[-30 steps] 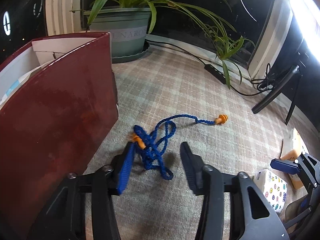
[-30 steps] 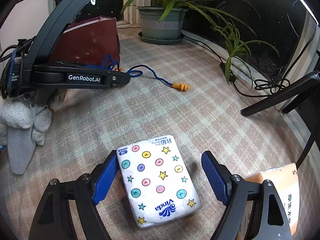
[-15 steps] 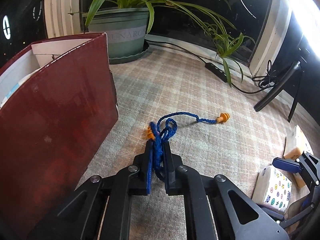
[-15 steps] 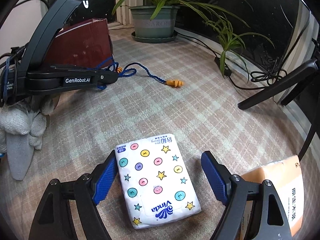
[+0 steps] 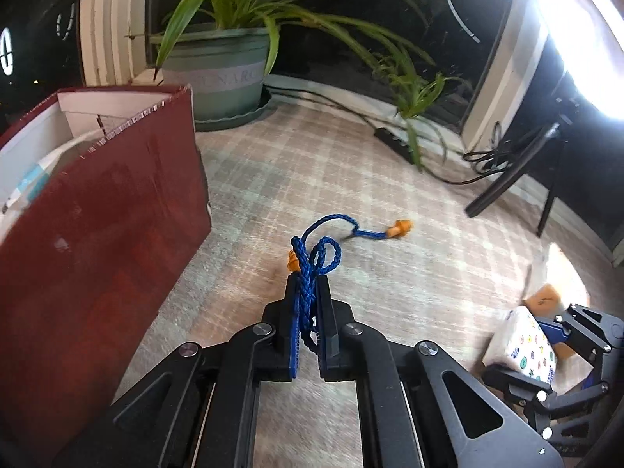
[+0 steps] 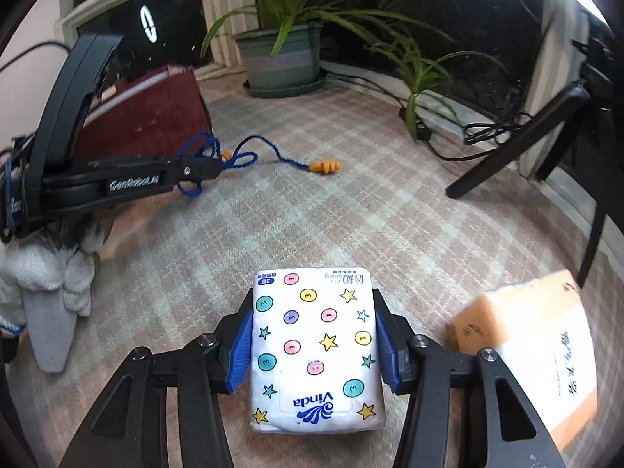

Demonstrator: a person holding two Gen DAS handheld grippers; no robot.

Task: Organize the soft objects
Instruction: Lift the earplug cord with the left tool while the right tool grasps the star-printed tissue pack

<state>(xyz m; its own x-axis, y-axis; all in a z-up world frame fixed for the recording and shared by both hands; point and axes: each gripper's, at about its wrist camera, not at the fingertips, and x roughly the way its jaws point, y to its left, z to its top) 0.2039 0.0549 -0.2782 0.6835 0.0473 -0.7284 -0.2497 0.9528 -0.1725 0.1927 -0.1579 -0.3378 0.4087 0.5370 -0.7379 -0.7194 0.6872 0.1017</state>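
Left tool (image 5: 307,296) is clamped tight on the bunched blue cord (image 5: 312,261), one orange plug (image 5: 291,264) tucked at its tips, the other plug (image 5: 398,229) trailing out at one o'clock on the checked cloth (image 5: 390,292). Right tool (image 6: 314,335) squeezes the tissue pack (image 6: 314,347) from both sides, low and central in its own view. The red box (image 5: 97,226) stands at nine o'clock of the left tool, just beside it. Risks now: that loose tail could drag and snag on the box's rim or hang outside it, and thin cord may slip through the pads. The soft pack could buckle and slide free if lifted fast. An orange pack (image 6: 542,347) sits just beside the right tool at three o'clock, easy to knock.
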